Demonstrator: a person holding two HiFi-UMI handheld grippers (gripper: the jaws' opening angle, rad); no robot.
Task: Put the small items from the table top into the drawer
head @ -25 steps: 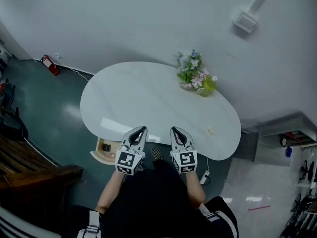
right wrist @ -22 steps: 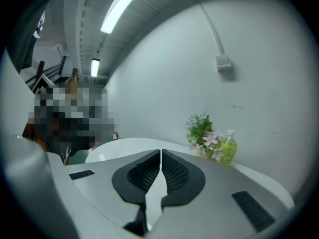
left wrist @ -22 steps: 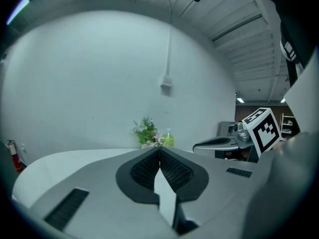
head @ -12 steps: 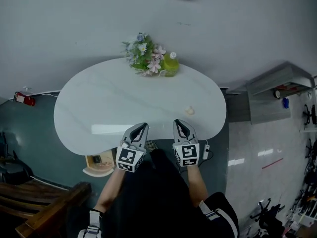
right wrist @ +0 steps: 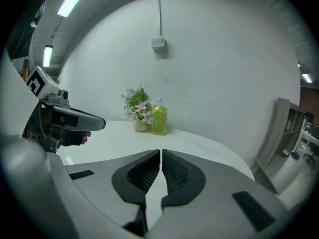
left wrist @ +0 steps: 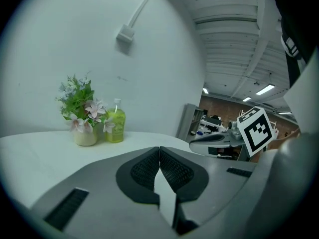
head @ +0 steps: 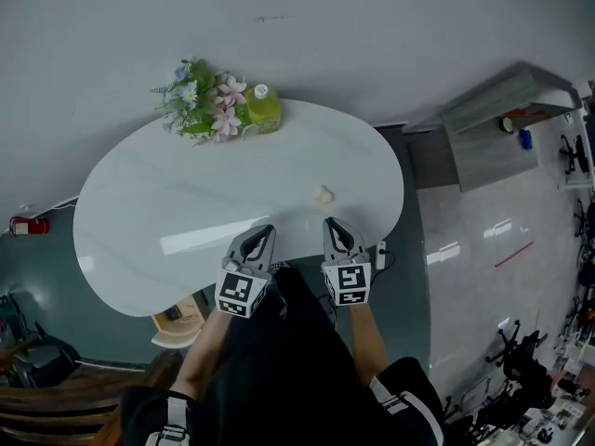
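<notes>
Plainly, the main risk is a nudge: the left claw [head: 261, 238] and right claw [head: 336, 231] hover at the near edge of the white oval stone-look tabletop [head: 167, 212] with their jaws pressed together on nothing. Unless one opens first, its closed tip would likely push the small cream-coloured rounded lump [head: 323, 194], lying on the tabletop's near right part, and roll it off. What I take for the pale wooden drawer [head: 181, 314] sits open under the tabletop's near left edge. Only the head view shows lump and drawer. The gripper views show the ribbed pads meeting and, at the tabletop's far edge, the pot of pink and white flowers [head: 200, 100] and yellow-green plastic bottle [head: 263, 107].
</notes>
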